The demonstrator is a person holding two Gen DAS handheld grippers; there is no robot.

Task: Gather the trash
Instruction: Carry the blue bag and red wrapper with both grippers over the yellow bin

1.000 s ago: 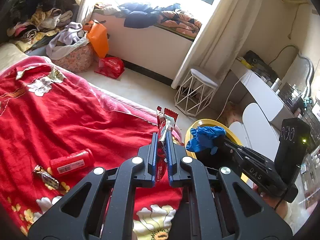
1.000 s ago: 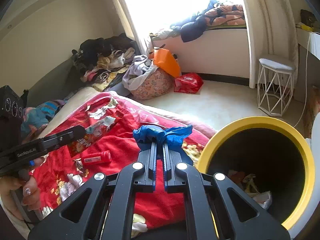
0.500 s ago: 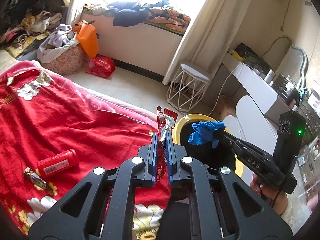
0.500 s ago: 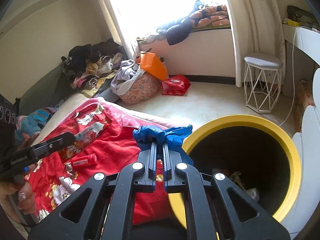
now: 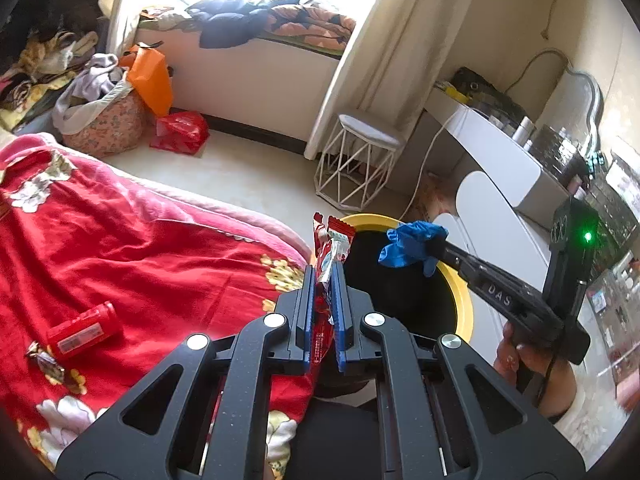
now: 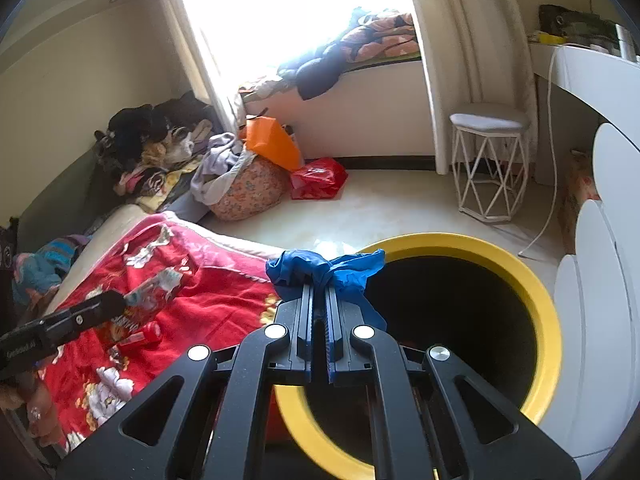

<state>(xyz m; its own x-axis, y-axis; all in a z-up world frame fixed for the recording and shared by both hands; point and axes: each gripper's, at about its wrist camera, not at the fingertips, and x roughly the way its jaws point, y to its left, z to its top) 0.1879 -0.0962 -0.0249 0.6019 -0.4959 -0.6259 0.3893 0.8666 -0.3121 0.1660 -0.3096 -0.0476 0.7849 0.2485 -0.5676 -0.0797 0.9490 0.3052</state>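
My left gripper (image 5: 323, 276) is shut on a red and silver snack wrapper (image 5: 331, 248) that sticks up past its tips, at the edge of the red blanket (image 5: 140, 264). The right gripper (image 6: 319, 292) is shut on a crumpled blue glove (image 6: 324, 270) and hangs over the near left rim of the yellow-rimmed black bin (image 6: 544, 304). In the left wrist view the glove (image 5: 412, 242) sits over the bin's dark opening (image 5: 400, 292). A red tube (image 5: 82, 330) and a small dark candy wrapper (image 5: 44, 360) lie on the blanket.
A white wire stool (image 5: 360, 160) stands on the pale floor beyond the bin. A red bag (image 5: 180, 132), an orange bag (image 5: 150, 80) and a laundry basket (image 5: 108, 120) sit by the window wall. White rounded furniture (image 6: 600, 280) flanks the bin's right side.
Both grippers have swung right, away from the bed. The bin has come further under the right gripper, and the glove now hangs over its rim and opening. Grips are unchanged.
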